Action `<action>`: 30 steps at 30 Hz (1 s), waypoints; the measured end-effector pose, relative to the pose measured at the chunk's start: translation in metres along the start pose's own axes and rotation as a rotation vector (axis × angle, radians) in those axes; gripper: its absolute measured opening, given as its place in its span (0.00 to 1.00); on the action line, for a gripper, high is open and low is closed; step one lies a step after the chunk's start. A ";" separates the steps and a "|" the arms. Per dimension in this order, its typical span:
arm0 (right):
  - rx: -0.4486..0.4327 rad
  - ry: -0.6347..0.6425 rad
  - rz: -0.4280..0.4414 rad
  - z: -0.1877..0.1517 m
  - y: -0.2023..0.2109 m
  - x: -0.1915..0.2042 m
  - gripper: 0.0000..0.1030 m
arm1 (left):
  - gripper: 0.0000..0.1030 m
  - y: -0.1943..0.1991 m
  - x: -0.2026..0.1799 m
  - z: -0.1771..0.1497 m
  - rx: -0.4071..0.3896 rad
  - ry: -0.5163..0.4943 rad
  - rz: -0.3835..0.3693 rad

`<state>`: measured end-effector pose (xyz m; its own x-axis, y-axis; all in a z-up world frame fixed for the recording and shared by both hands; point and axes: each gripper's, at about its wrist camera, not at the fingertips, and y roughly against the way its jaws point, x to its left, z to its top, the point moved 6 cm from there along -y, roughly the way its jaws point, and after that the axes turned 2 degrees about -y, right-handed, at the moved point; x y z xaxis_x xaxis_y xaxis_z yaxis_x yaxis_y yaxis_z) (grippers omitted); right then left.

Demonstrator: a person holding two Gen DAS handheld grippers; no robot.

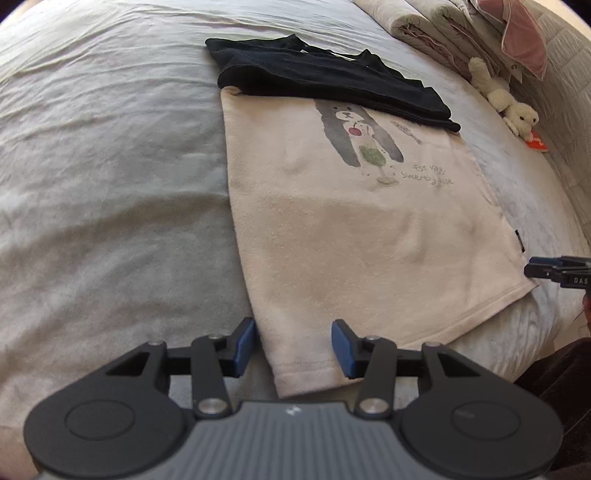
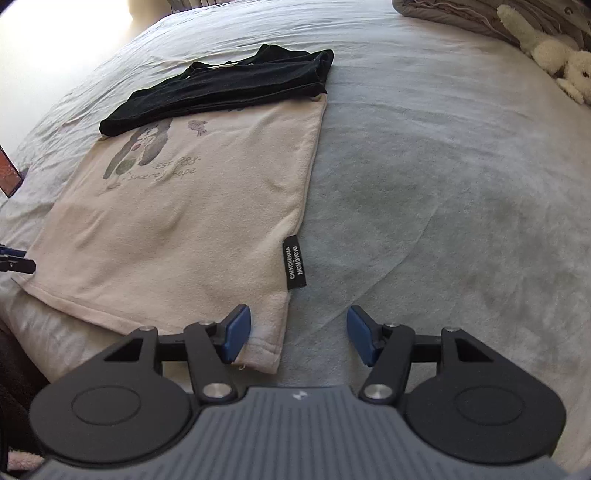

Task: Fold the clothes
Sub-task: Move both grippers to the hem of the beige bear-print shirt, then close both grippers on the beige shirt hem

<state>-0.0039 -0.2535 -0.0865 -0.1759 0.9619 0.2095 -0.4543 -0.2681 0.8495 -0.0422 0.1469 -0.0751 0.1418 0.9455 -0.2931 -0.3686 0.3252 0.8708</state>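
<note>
A cream T-shirt (image 1: 362, 236) with a dog print lies flat on the bed, its sides folded in and its black sleeves (image 1: 325, 77) laid across the top. My left gripper (image 1: 293, 347) is open at the shirt's near left hem corner, fingers either side of the cloth edge. My right gripper (image 2: 299, 334) is open at the near right hem corner of the T-shirt (image 2: 192, 221), just below its black side label (image 2: 294, 266). The right gripper's tip (image 1: 554, 273) shows at the left wrist view's right edge. Neither gripper holds cloth.
The shirt rests on a pale grey bedsheet (image 1: 110, 184). Folded bedding (image 1: 454, 33), a pink pillow (image 1: 524, 33) and a white plush toy (image 1: 506, 99) lie at the bed's far right. A dark sleeve (image 1: 561, 384) shows near the bottom right.
</note>
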 end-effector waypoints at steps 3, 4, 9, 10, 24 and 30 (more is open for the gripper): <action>0.030 -0.056 0.078 -0.001 0.001 0.000 0.60 | 0.41 0.002 0.004 -0.007 0.029 0.053 -0.073; 0.040 -0.076 0.103 0.000 0.000 -0.001 0.60 | 0.39 0.002 0.004 -0.009 0.038 0.067 -0.095; 0.076 -0.148 0.161 0.001 -0.004 -0.002 0.57 | 0.29 0.001 0.008 -0.016 0.045 0.105 -0.147; 0.084 -0.142 0.164 0.000 -0.004 -0.001 0.55 | 0.26 0.001 0.009 -0.017 0.046 0.111 -0.156; 0.143 -0.212 0.355 0.002 0.003 -0.003 0.15 | 0.07 0.011 0.009 -0.022 0.009 0.122 -0.306; 0.055 -0.338 0.467 0.030 0.012 -0.010 0.15 | 0.07 0.029 0.016 0.010 -0.163 0.248 -0.450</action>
<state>0.0191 -0.2641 -0.0638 -0.0540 0.7089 0.7032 -0.3479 -0.6735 0.6522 -0.0414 0.1719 -0.0504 0.1050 0.6808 -0.7249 -0.4615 0.6790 0.5709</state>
